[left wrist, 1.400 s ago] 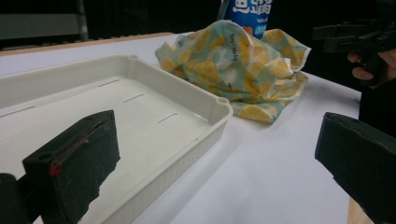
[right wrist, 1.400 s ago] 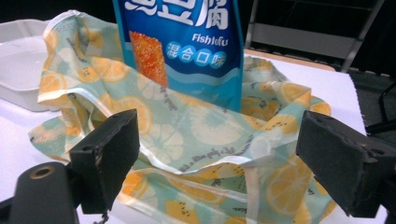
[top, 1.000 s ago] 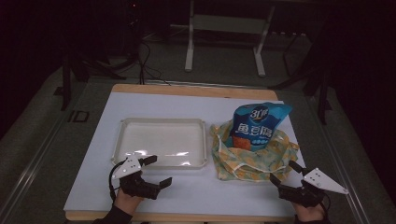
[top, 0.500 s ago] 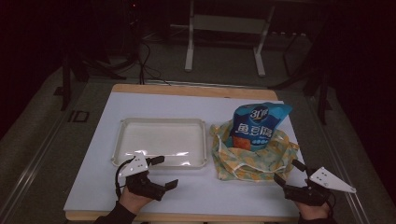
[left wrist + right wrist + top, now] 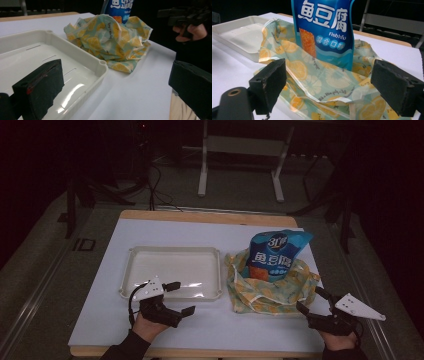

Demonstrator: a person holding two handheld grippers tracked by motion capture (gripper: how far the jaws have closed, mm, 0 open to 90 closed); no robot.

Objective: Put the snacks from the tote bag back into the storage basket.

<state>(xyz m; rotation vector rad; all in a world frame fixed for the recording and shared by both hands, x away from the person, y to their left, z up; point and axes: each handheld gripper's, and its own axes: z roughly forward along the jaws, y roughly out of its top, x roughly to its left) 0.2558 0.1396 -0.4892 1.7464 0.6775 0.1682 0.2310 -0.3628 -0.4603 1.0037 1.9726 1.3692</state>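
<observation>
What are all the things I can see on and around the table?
Tray: one, cream white, empty, left half of the table.
Snack bag: one, blue, standing upright in the cloth bag.
Cloth bag: one, pale green with lemon slices, crumpled, right of the tray.
Table: one, white top with wooden edge.
Metal stand: one, pale, on the floor behind.
Left gripper: one, black, open, at the tray's near rim.
Right gripper: one, black, open, by the cloth bag's near right corner.

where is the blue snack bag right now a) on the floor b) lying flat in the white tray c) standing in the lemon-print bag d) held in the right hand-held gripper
c: the blue snack bag stands upright inside the open lemon-print bag, beside the white tray, with the right hand-held gripper open and apart from it.
</observation>
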